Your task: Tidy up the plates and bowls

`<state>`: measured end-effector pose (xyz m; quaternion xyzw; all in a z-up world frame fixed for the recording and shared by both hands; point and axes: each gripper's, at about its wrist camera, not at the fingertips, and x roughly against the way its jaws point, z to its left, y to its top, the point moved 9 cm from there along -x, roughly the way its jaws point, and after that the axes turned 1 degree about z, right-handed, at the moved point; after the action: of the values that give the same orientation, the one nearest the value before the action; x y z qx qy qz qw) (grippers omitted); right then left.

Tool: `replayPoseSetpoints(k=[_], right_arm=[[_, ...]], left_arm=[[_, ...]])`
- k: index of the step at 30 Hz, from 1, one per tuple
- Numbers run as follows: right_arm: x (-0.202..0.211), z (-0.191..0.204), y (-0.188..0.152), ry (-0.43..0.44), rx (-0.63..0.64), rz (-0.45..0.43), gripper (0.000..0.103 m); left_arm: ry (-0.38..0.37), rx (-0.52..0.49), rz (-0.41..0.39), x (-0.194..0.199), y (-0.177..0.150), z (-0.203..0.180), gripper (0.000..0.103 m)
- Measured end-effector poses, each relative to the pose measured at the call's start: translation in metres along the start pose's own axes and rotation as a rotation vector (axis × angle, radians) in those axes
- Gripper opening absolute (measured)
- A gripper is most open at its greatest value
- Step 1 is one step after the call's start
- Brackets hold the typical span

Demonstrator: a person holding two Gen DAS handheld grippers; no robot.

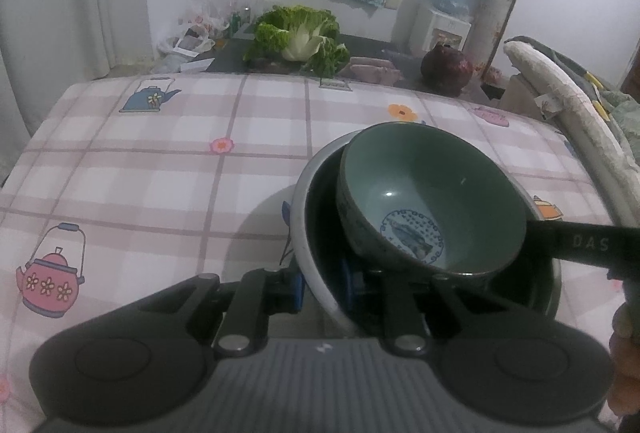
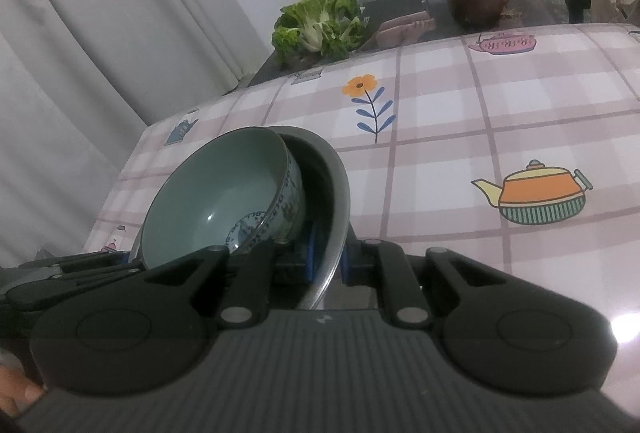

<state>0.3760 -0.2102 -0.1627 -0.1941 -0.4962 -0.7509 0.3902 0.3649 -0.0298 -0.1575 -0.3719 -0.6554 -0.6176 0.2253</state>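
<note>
1. Left tool (image 1: 323, 293) pinches the rim of the metal bowl (image 1: 308, 233) at its near edge; the green bowl (image 1: 432, 193) sits tilted inside it, over the bench (image 1: 160, 161).
2. Right tool (image 2: 326, 267) clamps the metal bowl's (image 2: 336, 193) other rim; the green bowl (image 2: 208, 193) leans left. Lifting both sides evenly should stop it sliding.

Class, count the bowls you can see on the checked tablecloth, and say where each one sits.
2. A wide grey metal bowl sits on the cloth, gripped at its rim from both sides. A green ceramic bowl with blue patterning sits tilted inside it. Anything beneath them would be hidden.
</note>
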Motion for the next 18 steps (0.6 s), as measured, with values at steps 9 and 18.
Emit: replayPoseSetpoints(k=[9,18], right_arm=[[0.012,0.008,0.002,-0.002,0.009,-0.013,0.011],[0.04,0.026,0.005,-0.005,0.019,-0.034,0.011]], left_arm=[[-0.003,0.002,-0.014,0.017,0.003,-0.001,0.018],[-0.013,0.0,-0.052,0.053,0.007,-0.003,0.018]])
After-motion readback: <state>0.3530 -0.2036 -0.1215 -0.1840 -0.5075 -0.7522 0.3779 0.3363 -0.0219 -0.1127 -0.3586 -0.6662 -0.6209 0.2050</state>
